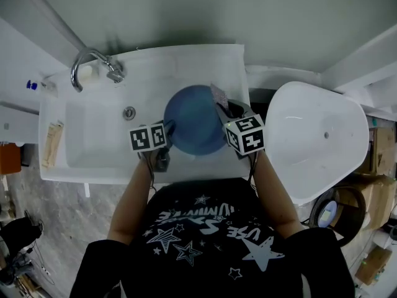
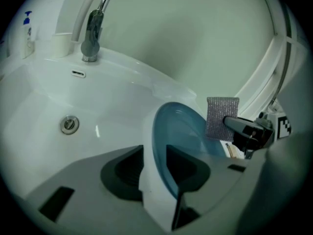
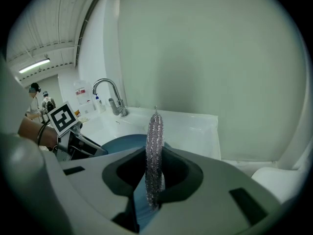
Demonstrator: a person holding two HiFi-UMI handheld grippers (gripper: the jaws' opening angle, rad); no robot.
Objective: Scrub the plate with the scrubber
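Left gripper clamped on the blue plate at its near rim, plate held tilted over the white sink. Right gripper pinches the silver mesh scrubber edge-on, by the plate's right edge; contact unclear. Tap at the sink's back left.

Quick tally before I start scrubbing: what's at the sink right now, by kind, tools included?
blue plate: 1
scrubber: 1
faucet: 1
sink: 1
drain: 1
hand-held grippers: 2, the left hand-held gripper and the right hand-held gripper
Total: 7
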